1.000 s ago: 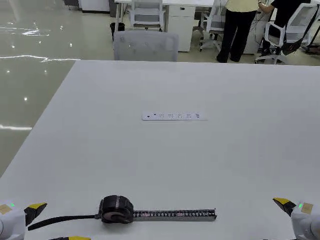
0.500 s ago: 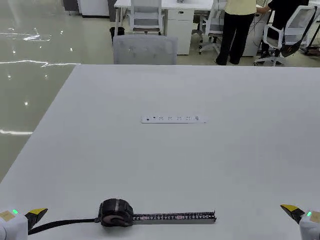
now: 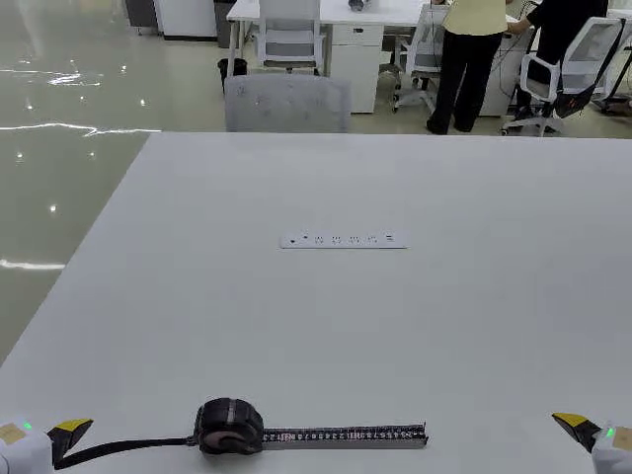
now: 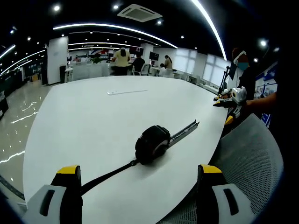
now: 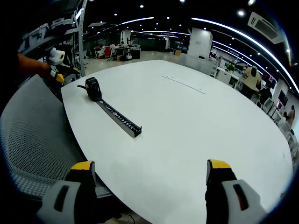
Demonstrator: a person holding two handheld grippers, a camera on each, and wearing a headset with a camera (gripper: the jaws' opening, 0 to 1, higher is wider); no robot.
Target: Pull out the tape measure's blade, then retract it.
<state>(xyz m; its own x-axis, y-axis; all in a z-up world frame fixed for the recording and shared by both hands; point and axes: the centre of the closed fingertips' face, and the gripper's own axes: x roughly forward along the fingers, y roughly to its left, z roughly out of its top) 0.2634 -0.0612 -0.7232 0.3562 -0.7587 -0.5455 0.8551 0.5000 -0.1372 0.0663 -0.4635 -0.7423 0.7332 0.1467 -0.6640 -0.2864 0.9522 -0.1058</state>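
Note:
A black tape measure (image 3: 229,426) lies near the table's front edge, its blade (image 3: 346,434) pulled out to the right and lying flat, its black strap (image 3: 123,449) trailing left. The left gripper view has the tape measure (image 4: 152,143) straight ahead, blade (image 4: 183,132) pointing away. My left gripper (image 4: 135,186) is open behind the strap's end, at the lower left corner (image 3: 44,444) in the head view. My right gripper (image 5: 152,175) is open, well apart from the blade's tip (image 5: 135,132), and its yellow fingertip (image 3: 573,423) peeks in at the lower right.
A white power strip (image 3: 343,240) lies in the middle of the white table (image 3: 395,326). A grey chair back (image 3: 287,103) stands at the far edge. People and office chairs are beyond the table, at the back right. A mesh chair (image 5: 32,154) sits close behind the front edge.
The camera has tilted, shifting the scene down. Both grippers have sunk toward the lower corners. The tape measure and its blade lie as before.

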